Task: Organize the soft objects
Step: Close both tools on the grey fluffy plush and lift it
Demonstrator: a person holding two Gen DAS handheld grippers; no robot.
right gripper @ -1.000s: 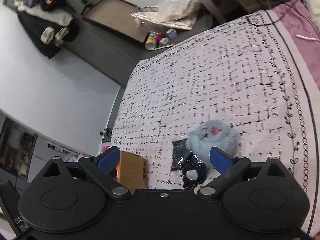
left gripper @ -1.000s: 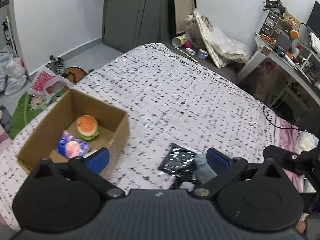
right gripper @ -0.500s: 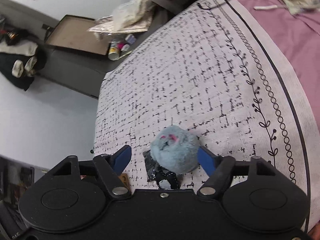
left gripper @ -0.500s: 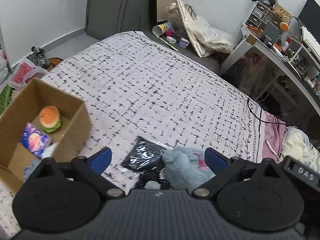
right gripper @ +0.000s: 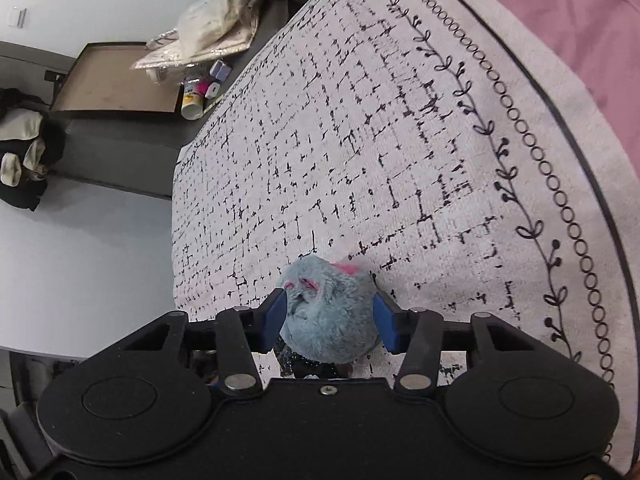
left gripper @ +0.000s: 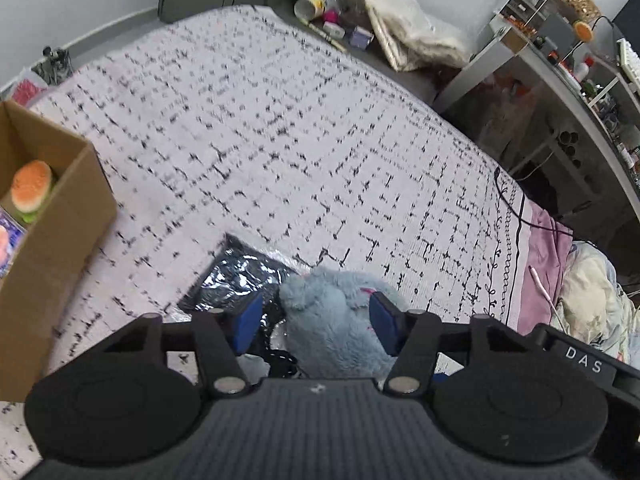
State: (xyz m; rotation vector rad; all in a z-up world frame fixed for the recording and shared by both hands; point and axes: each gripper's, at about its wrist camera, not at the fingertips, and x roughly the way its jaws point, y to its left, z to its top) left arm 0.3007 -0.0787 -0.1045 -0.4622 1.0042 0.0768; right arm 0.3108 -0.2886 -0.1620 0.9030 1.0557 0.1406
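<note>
Left wrist view: the left claw [left gripper: 314, 320] sits low over the bed, its blue pads having just been closing. The fluffy grey-blue plush toy [left gripper: 336, 320] lies between them; the right pad touches its fur, while the left pad stands beside it over the shiny black plastic packet [left gripper: 236, 276], so whether this claw pinches the toy cannot be told. The open brown cardboard box [left gripper: 60, 224] stands well apart at the left edge, holding a small soft hamburger toy [left gripper: 32, 190]. Beyond the toy the white bedspread with black dashed checks [left gripper: 280, 140] lies bare up to its far edge. A pink sheet [left gripper: 544, 264] borders it on the right, and a grey desk [left gripper: 552, 76] crowded with small things stands past that.

Right wrist view: the right claw [right gripper: 330, 316] has also just been closing, and both its blue pads press into the plush toy's sides, pinching it. The toy rests on the bedspread, which runs open ahead to the bed's corner. A flat brown tray [right gripper: 116, 80] and a pale plastic bag [right gripper: 216, 24] lie on the floor beyond.
</note>
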